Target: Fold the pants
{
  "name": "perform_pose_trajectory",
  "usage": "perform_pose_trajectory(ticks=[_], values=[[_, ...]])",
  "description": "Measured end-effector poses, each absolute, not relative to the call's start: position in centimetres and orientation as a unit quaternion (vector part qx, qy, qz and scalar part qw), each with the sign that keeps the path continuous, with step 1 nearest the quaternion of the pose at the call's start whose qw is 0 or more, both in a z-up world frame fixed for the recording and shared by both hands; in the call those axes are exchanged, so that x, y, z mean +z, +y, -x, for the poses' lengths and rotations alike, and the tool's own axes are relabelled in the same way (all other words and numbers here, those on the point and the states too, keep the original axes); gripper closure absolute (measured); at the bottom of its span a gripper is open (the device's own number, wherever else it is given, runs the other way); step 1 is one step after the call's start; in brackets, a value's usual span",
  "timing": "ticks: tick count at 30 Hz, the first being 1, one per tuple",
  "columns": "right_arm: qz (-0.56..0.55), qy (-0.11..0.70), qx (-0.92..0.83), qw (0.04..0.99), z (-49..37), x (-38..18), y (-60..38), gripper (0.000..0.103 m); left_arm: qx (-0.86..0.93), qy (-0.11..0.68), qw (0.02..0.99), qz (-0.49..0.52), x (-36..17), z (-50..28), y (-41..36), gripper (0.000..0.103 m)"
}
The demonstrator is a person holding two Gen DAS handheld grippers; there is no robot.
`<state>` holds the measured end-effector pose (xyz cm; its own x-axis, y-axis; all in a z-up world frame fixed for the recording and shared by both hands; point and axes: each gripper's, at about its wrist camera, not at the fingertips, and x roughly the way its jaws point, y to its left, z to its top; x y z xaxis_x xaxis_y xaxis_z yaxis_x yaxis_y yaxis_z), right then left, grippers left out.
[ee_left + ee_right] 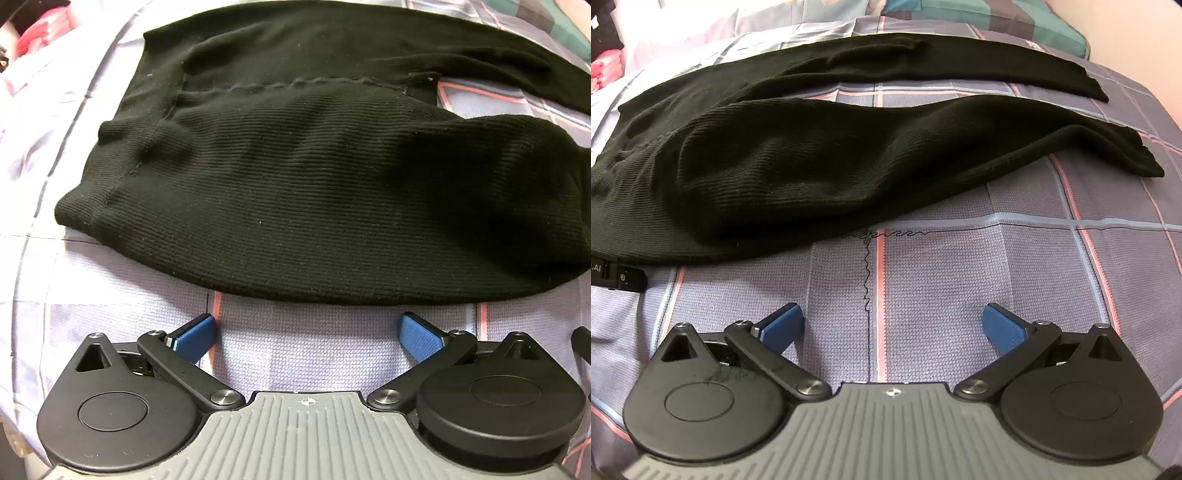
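Hovering both claws, left claw (308, 334) and right claw (893, 328), spread empty before black pants (295, 184) on the bed (960, 277) (unfolded): next, I judge, pinch the near edge.

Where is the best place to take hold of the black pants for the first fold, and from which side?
Probably the near leg's long edge of the pants, from the near side: it lies flat, just ahead of both open grippers.

Black ribbed pants (314, 177), lilac plaid bedsheet (960, 295)
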<state>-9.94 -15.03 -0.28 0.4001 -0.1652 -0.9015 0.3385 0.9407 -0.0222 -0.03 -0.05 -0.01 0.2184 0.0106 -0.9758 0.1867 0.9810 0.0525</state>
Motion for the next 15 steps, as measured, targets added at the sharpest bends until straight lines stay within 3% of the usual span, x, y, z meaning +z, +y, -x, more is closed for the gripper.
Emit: perform_pose_trajectory(ticks=[15], values=[[-0.083, 0.538, -0.153, 0.825, 9.44, -0.50, -15.14, 0.000, -0.059, 0.627, 0.773, -0.074, 0.08, -0.31, 0.05, 0.000]])
